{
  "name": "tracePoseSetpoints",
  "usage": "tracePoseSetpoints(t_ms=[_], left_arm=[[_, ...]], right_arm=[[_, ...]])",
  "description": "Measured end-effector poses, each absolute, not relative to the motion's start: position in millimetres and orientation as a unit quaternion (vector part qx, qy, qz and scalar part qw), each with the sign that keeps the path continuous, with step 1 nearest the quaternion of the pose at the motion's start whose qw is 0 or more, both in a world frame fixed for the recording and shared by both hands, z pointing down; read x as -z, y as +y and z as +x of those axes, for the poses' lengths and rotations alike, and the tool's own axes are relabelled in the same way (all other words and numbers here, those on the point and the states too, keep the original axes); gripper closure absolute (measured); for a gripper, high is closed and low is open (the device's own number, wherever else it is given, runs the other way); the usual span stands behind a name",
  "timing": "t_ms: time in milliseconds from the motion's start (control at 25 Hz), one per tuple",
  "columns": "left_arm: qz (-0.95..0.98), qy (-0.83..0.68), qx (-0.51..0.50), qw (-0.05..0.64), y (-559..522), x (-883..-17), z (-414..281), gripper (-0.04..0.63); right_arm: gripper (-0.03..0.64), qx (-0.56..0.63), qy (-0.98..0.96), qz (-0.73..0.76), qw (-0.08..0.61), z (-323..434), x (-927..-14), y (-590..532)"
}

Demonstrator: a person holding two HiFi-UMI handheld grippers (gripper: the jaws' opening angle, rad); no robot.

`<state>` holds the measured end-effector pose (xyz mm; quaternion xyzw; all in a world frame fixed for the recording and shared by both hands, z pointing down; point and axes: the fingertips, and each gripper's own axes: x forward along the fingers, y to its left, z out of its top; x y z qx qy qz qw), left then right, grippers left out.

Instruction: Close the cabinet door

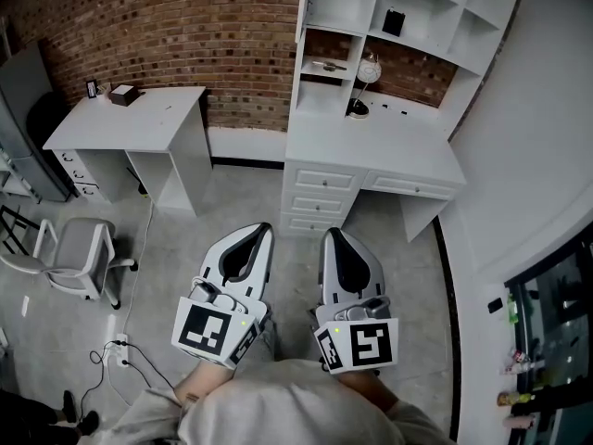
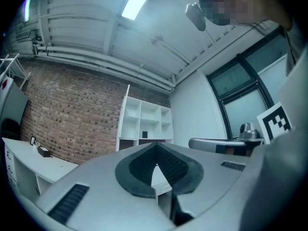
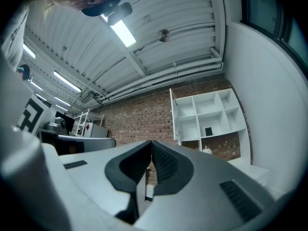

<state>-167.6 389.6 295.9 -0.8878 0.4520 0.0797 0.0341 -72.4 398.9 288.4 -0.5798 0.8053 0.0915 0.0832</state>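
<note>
Cabinet (image 1: 408, 17) shelving, white and split into open cubbies, stands on the far surface (image 1: 371, 151) against a brick wall (image 1: 185, 26). The door (image 1: 302, 26) hangs at the cabinet's upper left edge, swung out towards the near side and seen almost edge-on, so it is not closed. A small black item (image 1: 393, 21) sits in one upper cubby. Three drawers (image 1: 320, 197) are stacked under the left part of the surface.

Both tools are held low and near, side by side over the grey floor (image 1: 185, 239), well apart from the cabinet and pointing towards it. The left hand-held gripper (image 1: 262, 230) has its jaws closed tip to tip with nothing between them. The right hand-held gripper (image 1: 332, 235) is also closed and empty, its pads pressed together.

On the far left a second white desk (image 1: 130, 119) stands by the wall, and a grey chair (image 1: 79, 253) sits nearer on the left.
</note>
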Motion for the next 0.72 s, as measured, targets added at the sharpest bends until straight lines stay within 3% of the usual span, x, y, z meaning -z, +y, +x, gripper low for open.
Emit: tracePoseSetpoints(t_ms=[720], left_arm=[[-0.910, 0.407, -0.075, 0.031, 268, -299, -134, 0.588]], right_arm=[[0.597, -0.119, 0.784, -0.606, 0.064, -52, -286, 291]])
